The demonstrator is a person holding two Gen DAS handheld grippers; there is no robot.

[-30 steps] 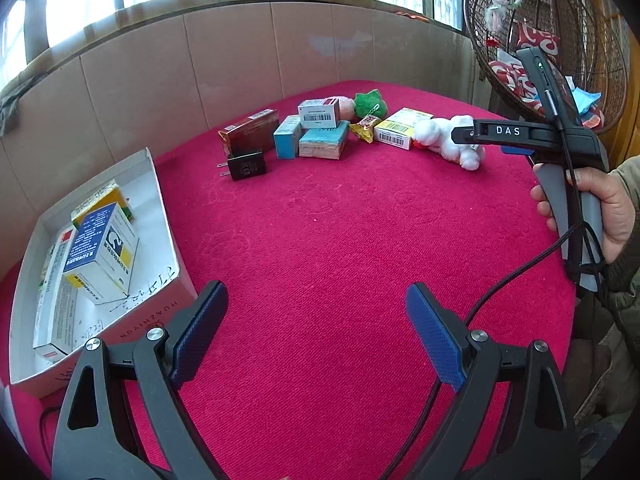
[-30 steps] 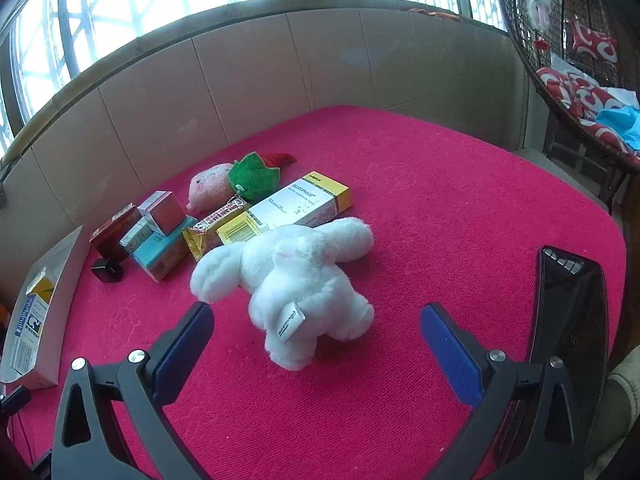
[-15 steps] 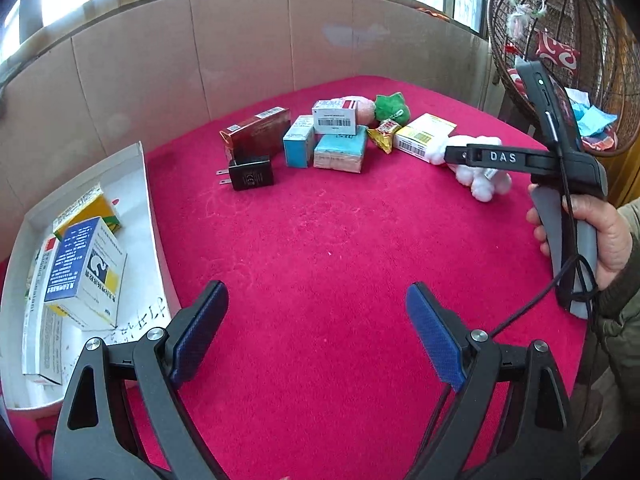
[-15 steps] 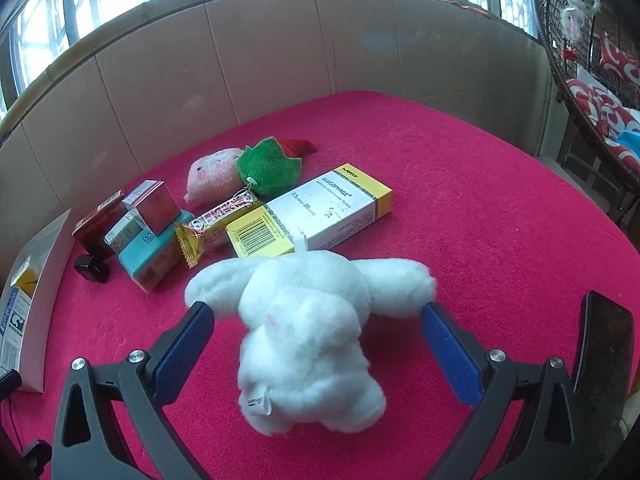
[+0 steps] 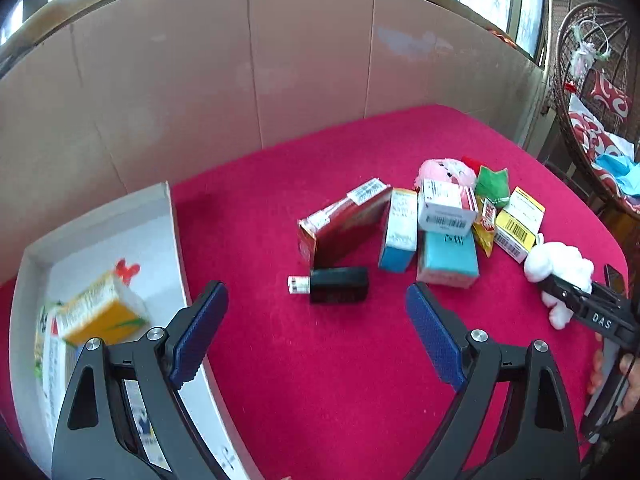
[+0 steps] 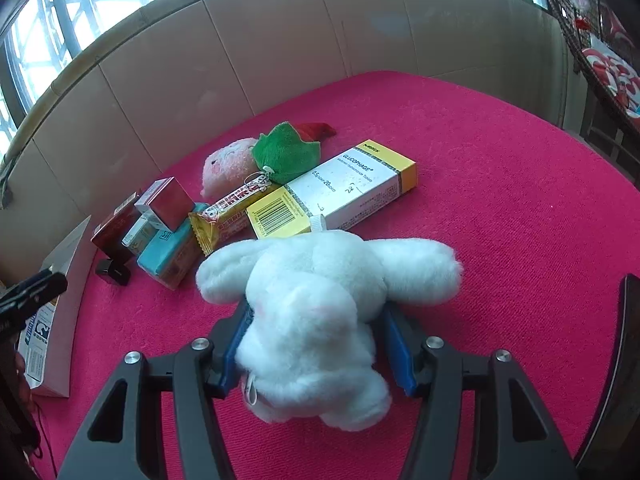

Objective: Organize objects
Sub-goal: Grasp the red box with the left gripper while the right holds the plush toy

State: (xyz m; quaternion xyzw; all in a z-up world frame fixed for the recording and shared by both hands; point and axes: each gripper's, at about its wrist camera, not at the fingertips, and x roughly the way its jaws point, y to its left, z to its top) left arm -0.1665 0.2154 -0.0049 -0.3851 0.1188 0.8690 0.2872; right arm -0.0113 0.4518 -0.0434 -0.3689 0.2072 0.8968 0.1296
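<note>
A white plush toy (image 6: 320,280) lies on the red cloth. My right gripper (image 6: 318,328) is closing on it, and both blue pads press into its body. Behind it are a yellow-white medicine box (image 6: 340,196), a snack bar (image 6: 228,208), a green plush (image 6: 288,152) and a pink plush (image 6: 228,164). My left gripper (image 5: 316,320) hangs open over bare cloth, just short of a black charger (image 5: 338,284). Beyond the charger stand a red box (image 5: 344,228), a blue-white box (image 5: 400,232) and a teal box (image 5: 448,256). A white tray box (image 5: 172,220) at the left holds a yellow box (image 5: 100,312) and other packs.
A tiled wall rims the table at the back. A wicker chair (image 5: 592,100) with red cushions stands off the right edge. A dark flat object (image 6: 616,360) sits at the table's right edge beside the right gripper. Open red cloth lies between the tray and the pile.
The right gripper went forward around the white plush and its jaws came in against it. The left gripper swung from the tray side toward the charger and boxes, staying open.
</note>
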